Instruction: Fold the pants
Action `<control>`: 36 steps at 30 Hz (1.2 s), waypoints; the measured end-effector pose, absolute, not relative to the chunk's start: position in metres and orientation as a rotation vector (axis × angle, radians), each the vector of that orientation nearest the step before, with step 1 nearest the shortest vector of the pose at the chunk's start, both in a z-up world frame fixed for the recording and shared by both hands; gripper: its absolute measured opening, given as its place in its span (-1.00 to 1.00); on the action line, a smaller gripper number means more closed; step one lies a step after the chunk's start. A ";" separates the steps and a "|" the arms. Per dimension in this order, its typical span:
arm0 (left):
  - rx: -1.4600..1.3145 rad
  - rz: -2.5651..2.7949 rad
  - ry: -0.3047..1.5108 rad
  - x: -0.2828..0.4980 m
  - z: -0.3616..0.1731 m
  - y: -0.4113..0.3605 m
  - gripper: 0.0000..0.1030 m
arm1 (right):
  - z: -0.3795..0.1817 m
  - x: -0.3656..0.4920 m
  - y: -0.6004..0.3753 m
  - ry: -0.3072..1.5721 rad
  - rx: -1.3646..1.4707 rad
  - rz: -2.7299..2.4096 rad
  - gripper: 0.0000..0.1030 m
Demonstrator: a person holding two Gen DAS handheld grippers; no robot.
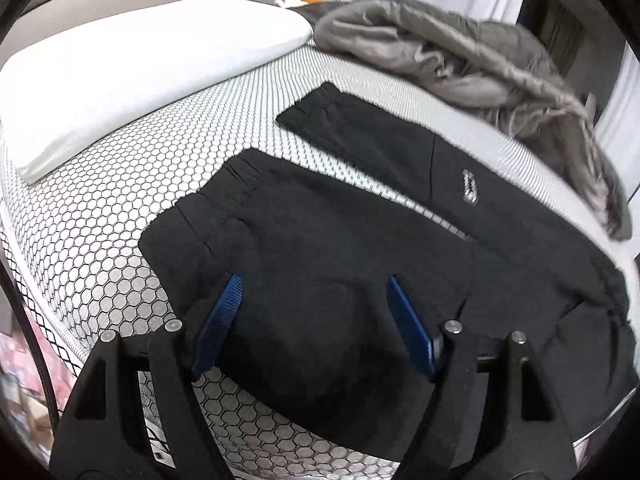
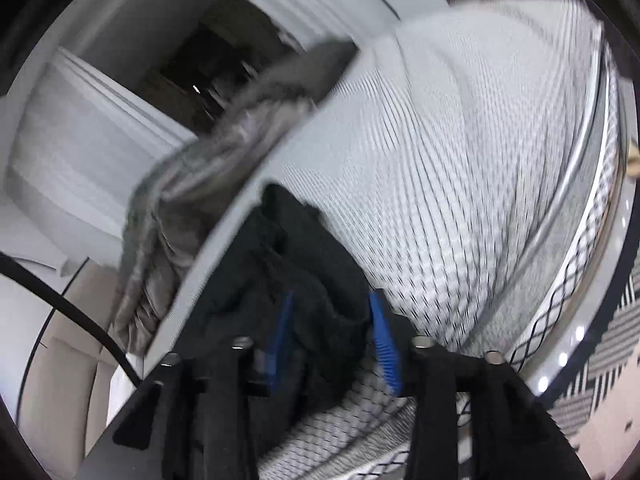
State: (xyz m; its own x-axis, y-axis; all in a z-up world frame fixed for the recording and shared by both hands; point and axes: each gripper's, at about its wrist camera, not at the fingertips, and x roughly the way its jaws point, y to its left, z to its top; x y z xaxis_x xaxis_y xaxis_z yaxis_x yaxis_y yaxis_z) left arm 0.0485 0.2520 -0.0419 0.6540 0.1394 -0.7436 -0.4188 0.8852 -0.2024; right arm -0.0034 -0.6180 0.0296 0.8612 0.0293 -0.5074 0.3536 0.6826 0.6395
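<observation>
Okay, pants [image 1: 328, 240] lie spread on the bed [image 1: 120, 216], legs apart. Left hand-held gripper [image 1: 314, 300] gapes, empty, above one leg. Right hand-held gripper [image 2: 332, 312] parted, bunched black cloth between, seemingly unpinched. Regrip edges evenly, lay one leg squarely over the other.

- The pants [image 1: 340, 248] were matt black cloth, gathered into fine pleats at the cuffs, with a small shiny silver patch.
- The mattress [image 1: 100, 240] wore a woven cover printed with a black honeycomb net, faintly lustrous.
- The pillow [image 1: 132, 68] looked smooth, plain white cloth.
- The blanket [image 1: 460, 52] was grey, crumpled fabric with a soft sheen.
- The left gripper [image 1: 314, 320] was matt black plastic with ribbed blue pads and round metal pins.
</observation>
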 end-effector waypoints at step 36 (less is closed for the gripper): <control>0.093 -0.153 0.878 0.078 -0.070 0.018 0.98 | -0.022 0.083 -0.383 0.817 -0.209 0.056 1.00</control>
State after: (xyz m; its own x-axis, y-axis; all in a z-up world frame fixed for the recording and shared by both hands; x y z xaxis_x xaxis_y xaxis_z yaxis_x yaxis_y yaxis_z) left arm 0.0784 0.0176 -0.0704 0.6288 -0.0956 -0.7716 0.1717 0.9850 0.0179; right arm 0.0834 -0.3830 -0.0221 0.6841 -0.0308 -0.7288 -0.1300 0.9780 -0.1633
